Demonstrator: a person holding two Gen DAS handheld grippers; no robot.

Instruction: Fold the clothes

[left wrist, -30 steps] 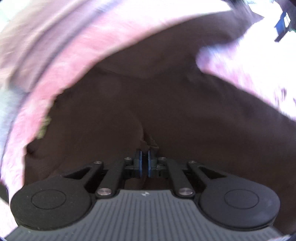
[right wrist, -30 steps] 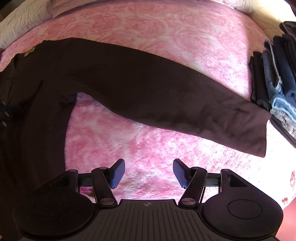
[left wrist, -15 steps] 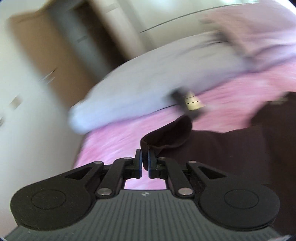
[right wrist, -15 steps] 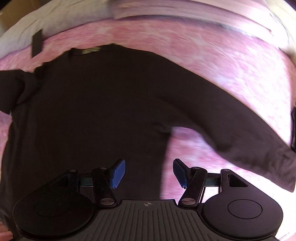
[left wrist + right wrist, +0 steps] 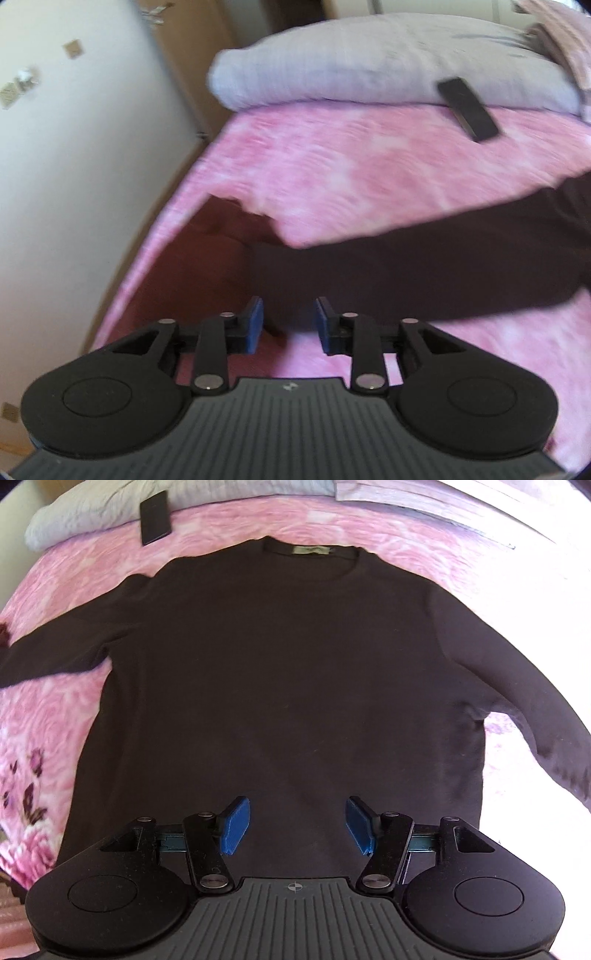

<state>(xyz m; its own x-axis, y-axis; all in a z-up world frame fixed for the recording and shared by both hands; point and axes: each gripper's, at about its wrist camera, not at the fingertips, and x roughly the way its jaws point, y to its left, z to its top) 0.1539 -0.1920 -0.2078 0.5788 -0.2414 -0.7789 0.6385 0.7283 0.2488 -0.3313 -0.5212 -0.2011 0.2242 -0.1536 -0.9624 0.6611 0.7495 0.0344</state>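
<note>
Left tongs (image 5: 288, 325) released sleeve (image 5: 424, 273); knit sweater (image 5: 280, 686) flat.

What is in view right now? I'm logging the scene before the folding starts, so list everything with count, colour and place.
sweater: one, dark brown, spread flat on the blanket, sleeves out to both sides
label: one, pale green, inside the sweater's collar
blanket: one, pink with a rose pattern, covering the bed
pillow: one, pale grey, at the bed's head
flat black slab: one, leaning from pillow onto blanket
wall: cream, beside the bed
left gripper: open, above the sleeve
right gripper: open, above the sweater's lower part
</note>
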